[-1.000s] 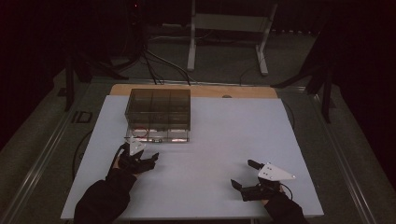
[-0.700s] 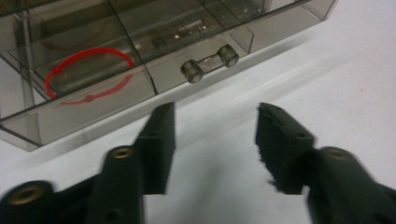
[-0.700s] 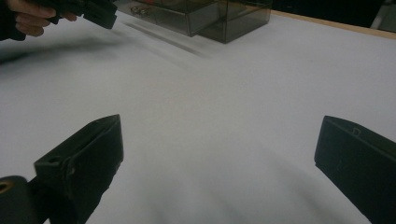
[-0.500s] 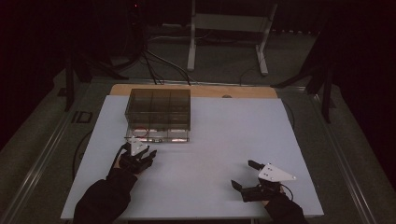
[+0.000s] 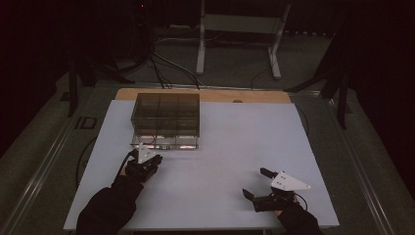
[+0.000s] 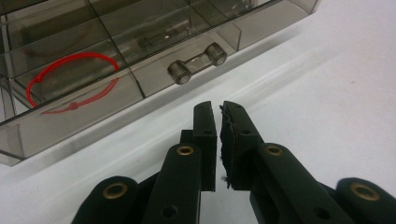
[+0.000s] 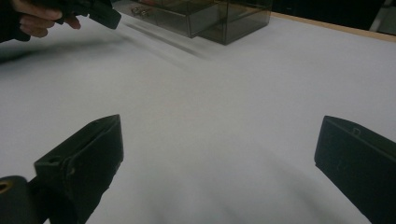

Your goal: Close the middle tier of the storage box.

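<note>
Nearest the table's front edge: right gripper, jaws spread wide apart, nothing between them, resting low over the white table surface. Farther in, at the left: left gripper, jaws just closed, pads nearly together with a thin slit between, nothing clamped. Pointed toward the smoky transparent drawer box, tips just short of the drawer handle, not touching it. Handle: a clear bar between two round metal studs on the lower drawer front. Inside the box, left of the handle: red cord loop. Beyond the table: metal stand on the dark floor.
</note>
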Demonstrator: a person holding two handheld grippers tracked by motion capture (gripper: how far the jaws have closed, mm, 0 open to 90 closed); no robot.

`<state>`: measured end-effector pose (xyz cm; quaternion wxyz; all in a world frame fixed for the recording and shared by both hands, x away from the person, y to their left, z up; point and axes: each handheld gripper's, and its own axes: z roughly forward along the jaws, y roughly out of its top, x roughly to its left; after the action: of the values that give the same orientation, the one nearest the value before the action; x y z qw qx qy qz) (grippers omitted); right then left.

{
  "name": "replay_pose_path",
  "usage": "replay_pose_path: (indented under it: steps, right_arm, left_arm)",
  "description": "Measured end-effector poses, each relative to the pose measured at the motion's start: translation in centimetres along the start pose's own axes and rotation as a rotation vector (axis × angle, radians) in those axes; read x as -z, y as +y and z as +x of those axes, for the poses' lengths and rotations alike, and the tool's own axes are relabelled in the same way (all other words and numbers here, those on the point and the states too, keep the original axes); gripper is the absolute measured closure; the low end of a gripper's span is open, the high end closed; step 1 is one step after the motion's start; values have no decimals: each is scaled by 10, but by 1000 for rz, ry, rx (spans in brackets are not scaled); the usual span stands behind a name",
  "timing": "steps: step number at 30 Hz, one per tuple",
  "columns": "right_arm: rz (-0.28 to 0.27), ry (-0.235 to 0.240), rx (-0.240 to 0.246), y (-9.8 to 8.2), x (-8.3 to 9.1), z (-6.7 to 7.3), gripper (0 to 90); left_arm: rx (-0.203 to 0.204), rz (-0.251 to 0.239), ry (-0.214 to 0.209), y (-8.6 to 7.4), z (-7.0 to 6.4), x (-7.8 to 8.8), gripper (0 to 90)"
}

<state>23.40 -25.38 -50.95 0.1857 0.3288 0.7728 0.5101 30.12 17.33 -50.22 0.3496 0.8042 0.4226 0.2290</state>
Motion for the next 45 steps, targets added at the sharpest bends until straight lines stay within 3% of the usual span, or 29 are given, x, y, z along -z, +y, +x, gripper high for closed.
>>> replay_pose_path:
  steps: [1,23,45]
  right_arm:
    - [0,0,0,0,0,0,13]
    - [0,0,0,0,0,0,13]
    - [5,4,0,-1,0,0,13]
  left_arm:
    - [-5,0,3,0,0,0,900]
    - [-27,-31,47,3,6,-11,900]
    - [-32,-8,85,3,11,-15,900]
